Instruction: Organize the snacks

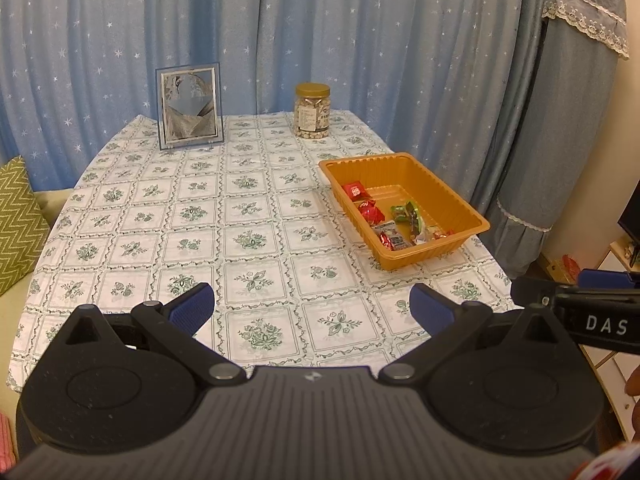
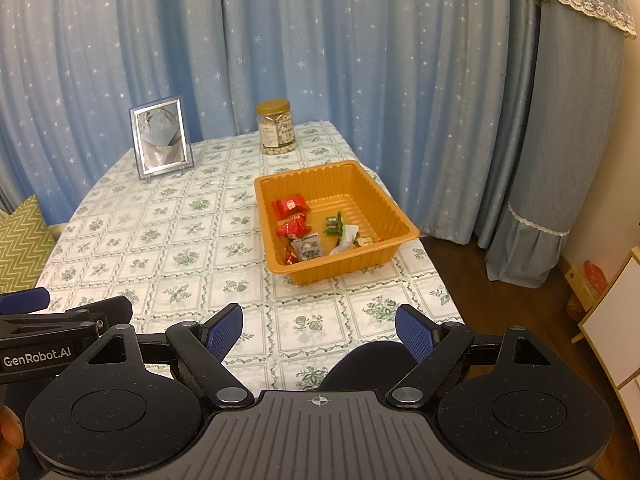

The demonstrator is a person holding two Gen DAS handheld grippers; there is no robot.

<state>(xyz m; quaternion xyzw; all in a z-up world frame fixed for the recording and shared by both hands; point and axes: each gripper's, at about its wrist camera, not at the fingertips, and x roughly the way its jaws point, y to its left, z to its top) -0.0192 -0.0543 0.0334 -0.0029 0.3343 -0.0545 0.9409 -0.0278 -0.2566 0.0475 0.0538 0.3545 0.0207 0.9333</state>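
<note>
Where lettering shows — "GenRobot.AI" on left tool [image 2: 24, 300].

Your left gripper [image 1: 312, 308] hangs open over the tablecloth [image 1: 240, 216]; wrapped snacks [image 1: 394, 220] sit in the orange tray [image 1: 436, 254] (far right).

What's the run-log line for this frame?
left claw: open, empty | right claw: open, empty | snacks: in orange tray | tablecloth: no loose snacks

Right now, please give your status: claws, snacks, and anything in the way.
Left claw open, empty. Right claw open, empty. Snacks all in the orange tray. Jar and frame far behind, nothing in the way.
</note>
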